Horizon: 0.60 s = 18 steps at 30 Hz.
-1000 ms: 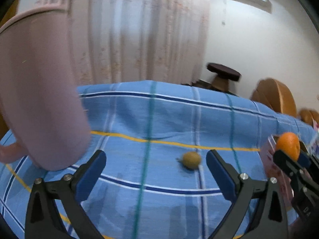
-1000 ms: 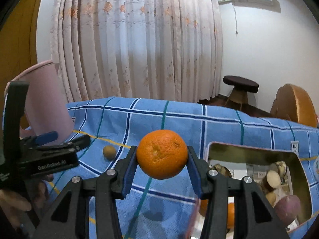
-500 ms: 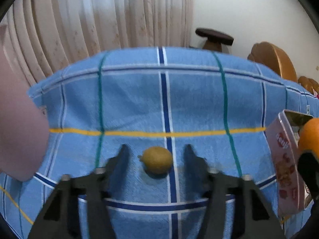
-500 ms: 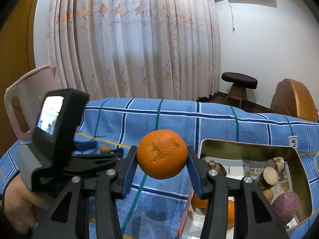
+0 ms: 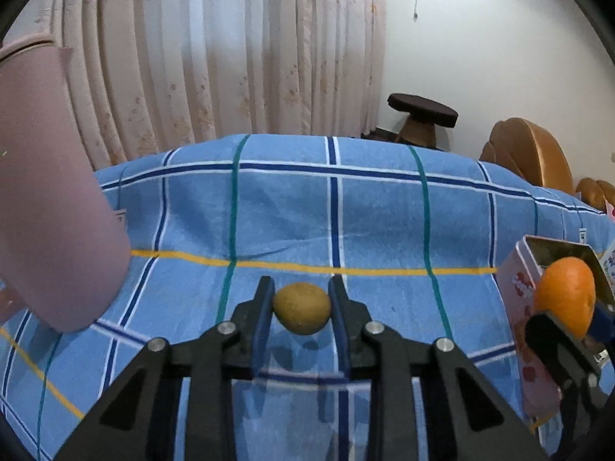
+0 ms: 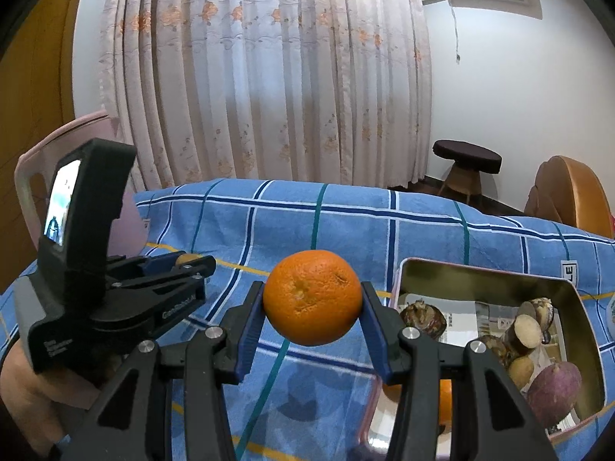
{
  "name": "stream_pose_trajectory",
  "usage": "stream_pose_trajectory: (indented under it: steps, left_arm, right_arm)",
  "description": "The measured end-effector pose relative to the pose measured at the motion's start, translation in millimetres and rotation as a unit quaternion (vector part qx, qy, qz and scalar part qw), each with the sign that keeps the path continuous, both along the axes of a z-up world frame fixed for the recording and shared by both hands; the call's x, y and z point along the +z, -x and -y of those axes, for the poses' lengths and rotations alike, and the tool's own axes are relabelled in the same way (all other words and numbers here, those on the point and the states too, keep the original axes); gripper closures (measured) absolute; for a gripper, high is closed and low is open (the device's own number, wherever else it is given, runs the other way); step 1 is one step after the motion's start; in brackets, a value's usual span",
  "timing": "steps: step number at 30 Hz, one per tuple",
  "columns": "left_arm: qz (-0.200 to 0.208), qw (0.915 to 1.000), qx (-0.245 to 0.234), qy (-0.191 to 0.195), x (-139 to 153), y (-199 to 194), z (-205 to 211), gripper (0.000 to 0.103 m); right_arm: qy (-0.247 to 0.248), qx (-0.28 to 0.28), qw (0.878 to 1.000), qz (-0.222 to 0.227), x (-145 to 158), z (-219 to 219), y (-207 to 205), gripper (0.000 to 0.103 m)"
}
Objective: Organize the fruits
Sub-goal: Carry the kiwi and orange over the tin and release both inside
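The round orange fruit (image 6: 312, 302) has a dimpled, faintly glossy peel, while the small oval yellow-brown fruit (image 5: 302, 308) looks matt and smooth. The rectangular tin box (image 6: 488, 277) shows shiny golden metal inside, resting on blue checked woven cloth (image 5: 376, 226). Matt black plastic forms the left tongs (image 5: 301, 303) and right tongs (image 6: 312, 307).

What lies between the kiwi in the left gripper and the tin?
Only bare blue checked cloth lies between the kiwi and the tin, as the left wrist view shows.

pink pitcher (image 5: 46, 199) left, tin (image 6: 496, 284) right — cloth (image 5: 330, 223) between
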<state>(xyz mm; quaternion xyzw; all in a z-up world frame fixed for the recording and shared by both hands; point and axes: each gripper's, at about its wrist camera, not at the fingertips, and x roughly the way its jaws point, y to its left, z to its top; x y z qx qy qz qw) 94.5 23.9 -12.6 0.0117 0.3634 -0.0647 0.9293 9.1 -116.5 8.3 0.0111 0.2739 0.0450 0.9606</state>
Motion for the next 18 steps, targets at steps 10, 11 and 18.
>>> stream_pose_trajectory:
  steps: [10,11,18]
  left_arm:
    - [0.006,0.9999,0.001,0.011,4,40,10,0.073]
    - [0.009,0.9999,-0.001,0.012,4,45,9,0.073]
    - [0.030,0.9988,-0.034,0.016,16,71,43,0.073]
  right_arm:
    - [0.009,-0.004,1.000,0.002,3,12,33,0.053]
    - [0.008,-0.006,1.000,0.002,3,16,37,0.053]
    - [0.011,-0.025,1.000,0.008,5,49,63,0.053]
